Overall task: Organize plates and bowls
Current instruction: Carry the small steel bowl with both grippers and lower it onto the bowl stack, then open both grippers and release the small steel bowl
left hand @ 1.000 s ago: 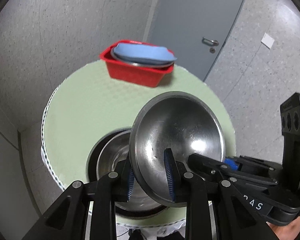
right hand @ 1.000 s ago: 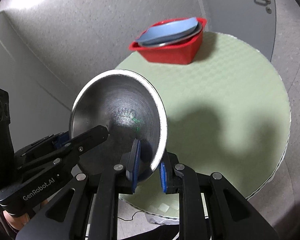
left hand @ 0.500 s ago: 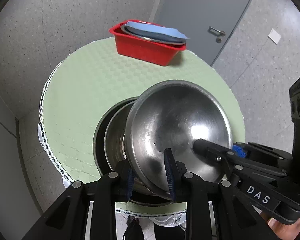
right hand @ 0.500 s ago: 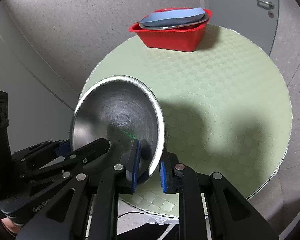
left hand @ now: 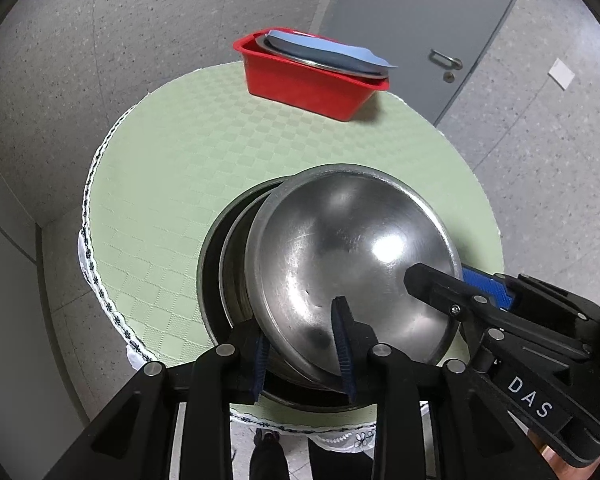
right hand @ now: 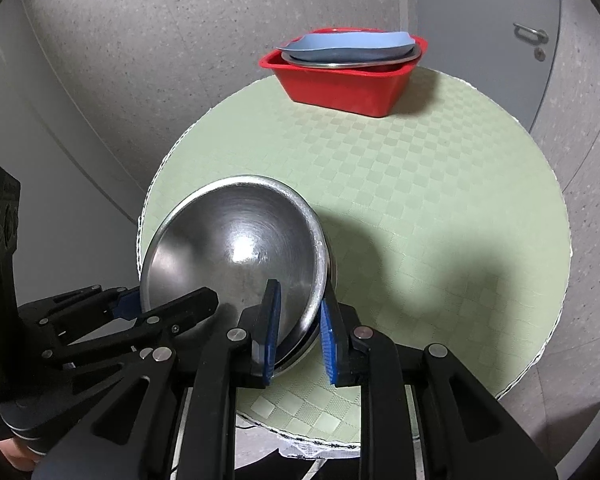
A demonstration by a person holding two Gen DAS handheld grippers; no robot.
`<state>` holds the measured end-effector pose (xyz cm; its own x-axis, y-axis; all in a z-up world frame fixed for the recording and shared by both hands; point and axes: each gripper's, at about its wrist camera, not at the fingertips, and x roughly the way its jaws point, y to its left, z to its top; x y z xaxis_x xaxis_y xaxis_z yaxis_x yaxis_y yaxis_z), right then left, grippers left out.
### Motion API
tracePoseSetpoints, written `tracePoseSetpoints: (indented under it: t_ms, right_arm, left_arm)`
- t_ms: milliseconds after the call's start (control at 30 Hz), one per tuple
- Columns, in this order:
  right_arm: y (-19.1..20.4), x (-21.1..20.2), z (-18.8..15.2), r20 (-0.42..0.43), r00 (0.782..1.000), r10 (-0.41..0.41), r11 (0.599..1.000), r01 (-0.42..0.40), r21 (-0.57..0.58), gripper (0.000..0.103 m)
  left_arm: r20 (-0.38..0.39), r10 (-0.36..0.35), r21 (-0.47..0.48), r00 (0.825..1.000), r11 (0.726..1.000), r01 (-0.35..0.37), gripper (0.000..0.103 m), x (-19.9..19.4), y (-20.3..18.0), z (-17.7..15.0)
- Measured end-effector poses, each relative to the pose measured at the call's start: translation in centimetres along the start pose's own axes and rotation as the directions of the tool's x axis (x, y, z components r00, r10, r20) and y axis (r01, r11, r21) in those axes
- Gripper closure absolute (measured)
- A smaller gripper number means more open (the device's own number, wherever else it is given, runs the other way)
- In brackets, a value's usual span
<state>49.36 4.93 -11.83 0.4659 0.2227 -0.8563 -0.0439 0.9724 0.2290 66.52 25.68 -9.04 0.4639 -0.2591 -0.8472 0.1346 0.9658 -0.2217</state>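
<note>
Left wrist view shows both the left hand-held gripper point(left hand: 302, 354) and right hand-held gripper point(right hand: 298, 330) clenched on the steel bowl's point(left hand: 352, 264) rim, tilted just over the stacked bowls point(left hand: 236, 268) beneath them, so next comes levelling, seating and releasing.

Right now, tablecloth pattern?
Pale green checkerboard weave on the tablecloth, with a white lace edge; clearest in the right wrist view.

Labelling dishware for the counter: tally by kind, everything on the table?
Steel bowls: 2, held bowl and one beneath
Dark outer bowl or pan: 1
Steel plate in bin: 1
Blue plate: 1
Red bin: 1
Total: 6; anything hidden in the stacks uncounted.
</note>
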Motion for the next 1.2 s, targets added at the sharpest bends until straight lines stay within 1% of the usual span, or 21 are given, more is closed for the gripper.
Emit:
tracePoseSetpoints:
  t_ms: [100,133,300,467,500,567,700,800,833,867,900,967,1000,1033,1067,1200]
  right_arm:
    - [-0.2,0.0,0.0,0.001,1.0,0.009,1.0,-0.009,0.012,0.083]
    - [-0.2,-0.1,0.0,0.002,1.0,0.008,1.0,-0.008,0.013,0.084]
    - [0.4,-0.2,-0.2,0.015,0.999,-0.041,0.999,0.041,-0.001,0.082]
    - [0.5,-0.2,-0.2,0.018,0.998,-0.057,0.998,0.057,-0.006,0.078]
    - [0.4,-0.2,-0.3,0.022,0.998,-0.052,0.999,0.052,0.0,0.078]
    - [0.1,-0.2,-0.3,0.019,0.998,-0.059,0.998,0.059,0.008,0.073]
    - [-0.2,0.5,-0.5,-0.007,0.999,-0.041,0.999,0.041,0.027,0.073]
    - [-0.5,0.6,-0.7,-0.007,1.0,-0.029,0.999,0.029,0.039,0.073]
    - [-0.7,0.6,-0.6,-0.008,1.0,-0.021,0.999,0.022,0.047,0.073]
    - [-0.9,0.6,-0.6,-0.009,1.0,-0.016,0.998,0.016,0.055,0.073]
    - [-1.1,0.5,-0.6,-0.003,1.0,-0.006,0.998,0.006,0.066,0.073]
    - [-1.5,0.2,-0.5,0.011,1.0,-0.002,0.997,0.001,0.083,0.071]
    - [-1.7,0.0,-0.4,0.022,1.0,0.007,0.995,-0.009,0.097,0.068]
    - [-1.8,-0.1,-0.5,0.027,1.0,0.01,0.994,-0.013,0.105,0.062]
    - [-1.9,-0.2,-0.4,0.031,0.999,0.017,0.994,-0.02,0.111,0.055]
    - [-1.7,-0.5,-0.2,0.051,0.998,0.042,0.992,-0.048,0.121,0.052]
  left_arm:
    - [-0.001,0.002,-0.002,1.0,1.0,-0.002,0.075,0.0,-0.4,-0.4]
    - [-0.001,0.001,-0.001,1.0,1.0,-0.001,0.074,0.0,-0.4,-0.4]
    - [0.006,0.009,-0.01,1.0,1.0,-0.009,0.071,-0.2,-0.2,-0.4]
    - [0.024,0.027,-0.002,0.999,1.0,-0.027,0.07,-0.5,0.0,-0.5]
    - [0.026,0.026,0.001,0.999,1.0,-0.026,0.07,-0.6,0.0,-0.5]
    - [0.028,0.021,0.0,0.999,1.0,-0.021,0.069,-0.7,0.1,-0.6]
    - [0.041,0.026,0.006,0.999,1.0,-0.026,0.067,-1.0,0.2,-0.8]
    - [0.054,0.022,0.005,0.998,1.0,-0.022,0.062,-1.4,0.3,-0.9]
    - [0.059,0.021,0.004,0.998,1.0,-0.021,0.059,-1.5,0.3,-0.9]
    - [0.064,0.021,0.004,0.998,1.0,-0.021,0.053,-1.6,0.4,-0.9]
    - [0.086,0.049,0.0,0.995,0.999,-0.049,0.047,-2.0,0.5,-1.0]
    - [0.126,0.096,-0.021,0.987,0.995,-0.094,0.02,-2.8,0.8,-1.1]
    - [0.139,0.086,-0.028,0.987,0.996,-0.083,0.015,-3.1,1.0,-1.2]
    - [0.159,0.069,-0.04,0.985,0.997,-0.064,0.01,-3.6,1.3,-1.3]
    - [0.169,0.07,-0.048,0.983,0.997,-0.063,0.009,-3.8,1.5,-1.4]
    - [0.18,0.095,-0.068,0.979,0.994,-0.084,0.009,-4.0,2.4,-1.6]
